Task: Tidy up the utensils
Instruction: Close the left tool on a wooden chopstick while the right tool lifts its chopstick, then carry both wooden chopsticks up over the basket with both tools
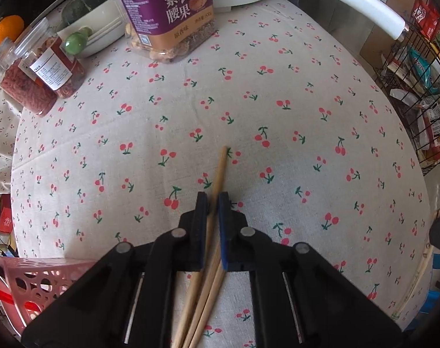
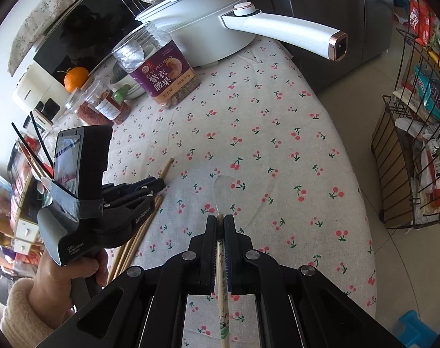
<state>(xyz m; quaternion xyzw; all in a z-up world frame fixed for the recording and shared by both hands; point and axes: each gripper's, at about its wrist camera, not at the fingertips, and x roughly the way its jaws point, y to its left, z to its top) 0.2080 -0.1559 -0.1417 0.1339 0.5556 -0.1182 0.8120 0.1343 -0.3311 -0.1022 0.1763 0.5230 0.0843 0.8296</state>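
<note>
Several plain wooden chopsticks (image 1: pixel 220 171) lie on the cherry-print tablecloth (image 1: pixel 278 87). My left gripper (image 1: pixel 213 198) points steeply down and is shut on them: one stick runs out ahead between the fingertips, and the others fan out below the jaws. The right wrist view shows the left gripper (image 2: pixel 157 184) at the left, held by a hand (image 2: pixel 66 272), with the wooden chopsticks (image 2: pixel 138 237) under it. My right gripper (image 2: pixel 220 220) is shut on a pale chopstick with green print (image 2: pixel 221 304), held above the cloth.
A cashew jar (image 1: pixel 167 8), two jars of red dried goods (image 1: pixel 37 78), an orange (image 1: pixel 7 30) and a white pot with a long handle (image 2: pixel 278 29) stand at the far side. A pink basket (image 1: pixel 37 284) sits near left. A wire rack (image 2: pixel 408 145) stands beyond the table's right edge.
</note>
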